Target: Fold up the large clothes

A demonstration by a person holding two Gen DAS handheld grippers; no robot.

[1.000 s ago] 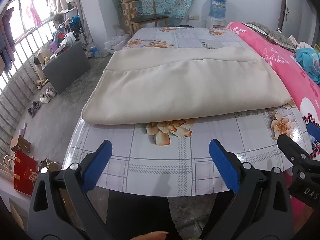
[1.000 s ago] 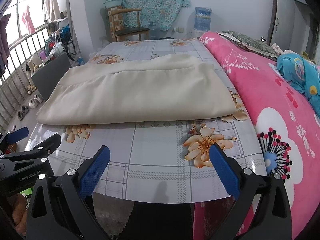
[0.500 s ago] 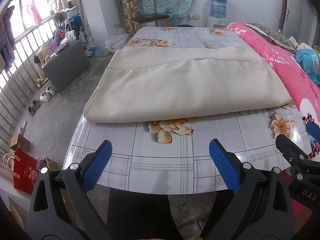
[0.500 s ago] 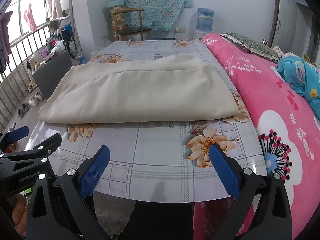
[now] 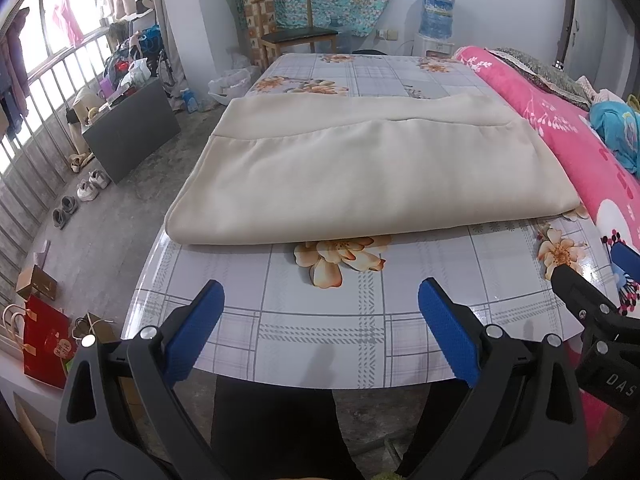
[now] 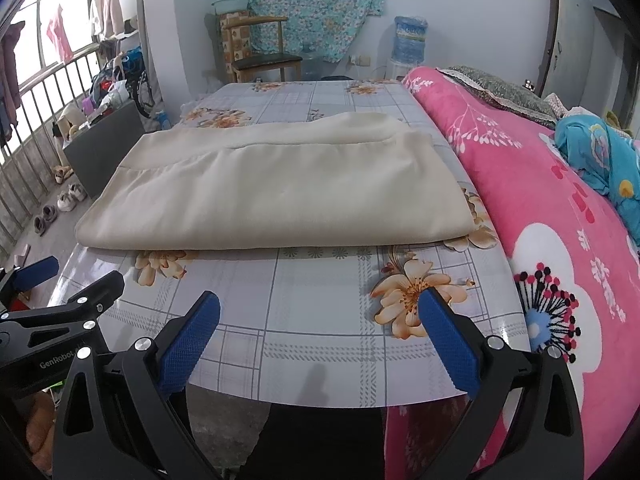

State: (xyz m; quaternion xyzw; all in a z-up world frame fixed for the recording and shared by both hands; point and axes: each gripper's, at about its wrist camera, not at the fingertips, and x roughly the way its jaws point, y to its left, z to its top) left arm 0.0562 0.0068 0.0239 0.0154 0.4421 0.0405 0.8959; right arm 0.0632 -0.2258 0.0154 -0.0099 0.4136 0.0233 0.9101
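Left wrist view, floral table [image 5: 320,344], concrete floor [image 5: 120,216]

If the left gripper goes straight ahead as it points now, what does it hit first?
Probably the near folded edge of the beige garment; the left gripper is open above bare tablecloth. Height is unclear.

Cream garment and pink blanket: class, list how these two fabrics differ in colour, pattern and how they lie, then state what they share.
Colour and pattern: the cream garment is plain, while the pink blanket carries white flowers.
Pose: the cream garment lies folded flat into a neat rectangle; the pink blanket is spread out, unfolded.
Place: the cream garment rests on the floral tablecloth; the pink blanket lies beside the table, on the right.
Shared: both are large soft textiles, and neither open gripper touches them.
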